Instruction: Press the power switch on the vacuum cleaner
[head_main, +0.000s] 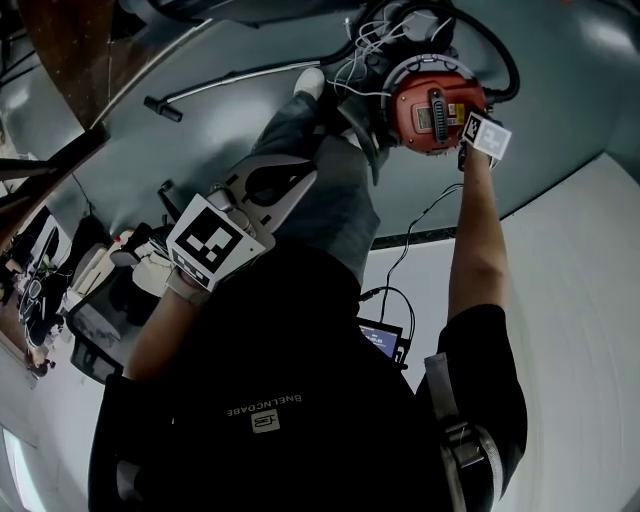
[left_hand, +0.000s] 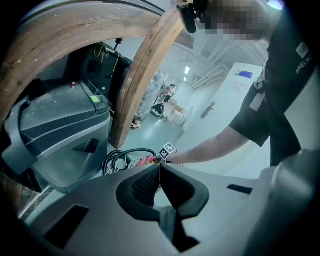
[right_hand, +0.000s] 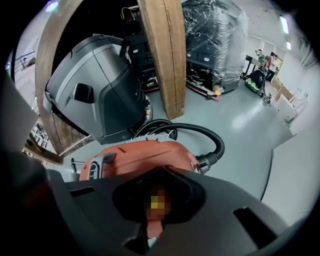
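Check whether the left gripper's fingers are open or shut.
Shut. The left gripper has its fingers touching at the tips, with nothing between them.

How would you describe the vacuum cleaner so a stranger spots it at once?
Find the upright wooden post and big grey machine on the floor. Before them sits the vacuum cleaner: the only orange-red thing, rounded, with a black ribbed hose at its side.

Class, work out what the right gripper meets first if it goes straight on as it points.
The orange vacuum cleaner, directly ahead of the right gripper and seemingly very close; whether they already touch is unclear.
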